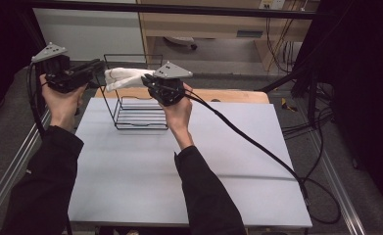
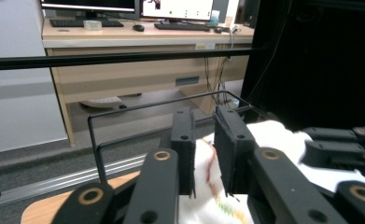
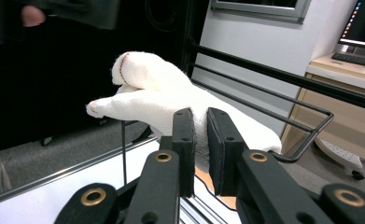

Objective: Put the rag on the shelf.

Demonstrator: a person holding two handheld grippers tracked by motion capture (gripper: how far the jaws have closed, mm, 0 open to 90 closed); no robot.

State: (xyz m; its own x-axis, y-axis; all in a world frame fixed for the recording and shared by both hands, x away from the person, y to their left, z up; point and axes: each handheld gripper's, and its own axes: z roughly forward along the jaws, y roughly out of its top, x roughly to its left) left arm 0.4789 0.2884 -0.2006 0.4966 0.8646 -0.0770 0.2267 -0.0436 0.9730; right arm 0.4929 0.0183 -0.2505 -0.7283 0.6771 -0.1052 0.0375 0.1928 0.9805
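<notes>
A white knit glove [image 1: 125, 78] hangs stretched between my two grippers, above a black wire basket [image 1: 130, 120] at the table's far left. My left gripper [image 1: 101, 68] is shut on the glove's left end. In the left gripper view its jaws [image 2: 203, 126] pinch the cuff, which has coloured stitching [image 2: 210, 172]. My right gripper [image 1: 147, 81] is shut on the glove's right end. In the right gripper view [image 3: 201, 123] the glove's fingers [image 3: 143, 88] point away to the left. The basket's top rim [image 2: 96, 135] runs just beyond the glove [image 2: 273, 135].
The basket stands on a pale grey table top [image 1: 179, 161] with a wooden strip [image 1: 228, 95] along its far edge. A black cable [image 1: 248, 142] trails from the right gripper across the table to the right. Beyond is a wooden desk [image 2: 124, 74] with keyboards.
</notes>
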